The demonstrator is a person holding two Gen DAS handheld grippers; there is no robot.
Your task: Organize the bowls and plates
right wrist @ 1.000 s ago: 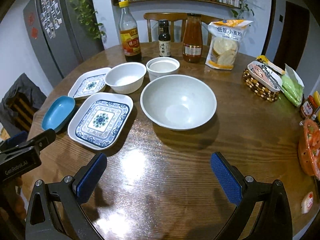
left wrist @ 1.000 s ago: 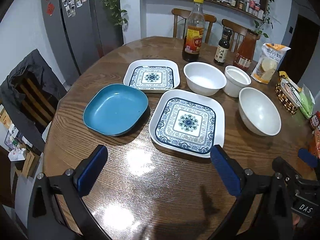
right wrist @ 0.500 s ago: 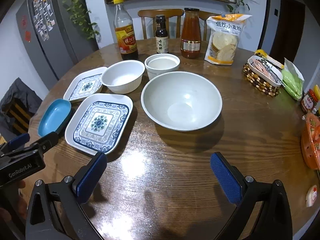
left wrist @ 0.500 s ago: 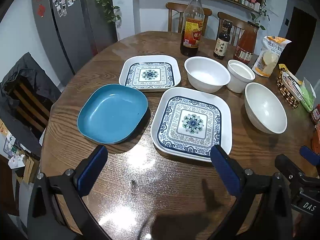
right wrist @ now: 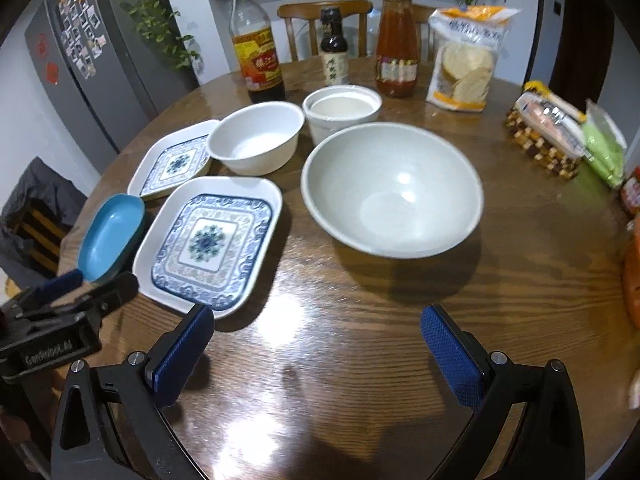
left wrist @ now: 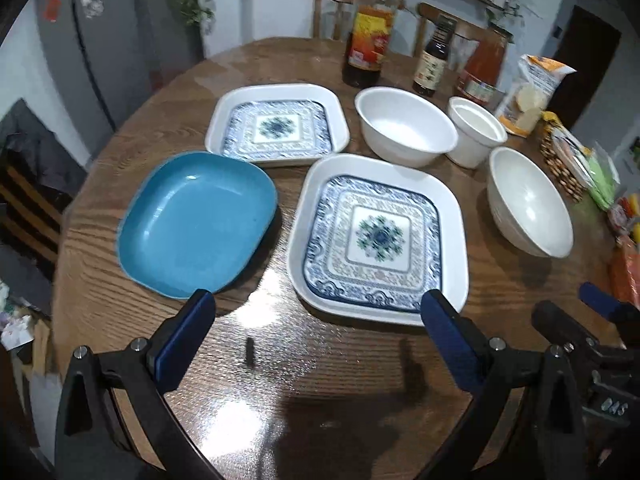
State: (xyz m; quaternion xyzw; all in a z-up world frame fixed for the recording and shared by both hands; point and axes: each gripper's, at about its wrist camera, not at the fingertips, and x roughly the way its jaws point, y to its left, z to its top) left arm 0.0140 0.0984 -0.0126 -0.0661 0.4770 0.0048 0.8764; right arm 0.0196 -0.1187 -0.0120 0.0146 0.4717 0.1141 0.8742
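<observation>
**Both grippers wide over the dishes, nothing held**

From my left wrist camera, the left gripper (left wrist: 318, 320) is spread wide and empty, above the table (left wrist: 320, 380) just short of the blue plate (left wrist: 196, 224) and large patterned plate (left wrist: 378, 236). Far bottles are blurred.

From the right wrist camera, my right gripper (right wrist: 318, 334) gapes empty before the large bowl (right wrist: 392, 190); the small patterned plate (right wrist: 172, 160) is partly hidden behind the medium bowl (right wrist: 256, 140).

"GenRobot.AI" is printed on the left gripper (right wrist: 60, 300) body in the right wrist view. Chinese characters on the bottle labels (right wrist: 262, 66) are too blurred to be read.
</observation>
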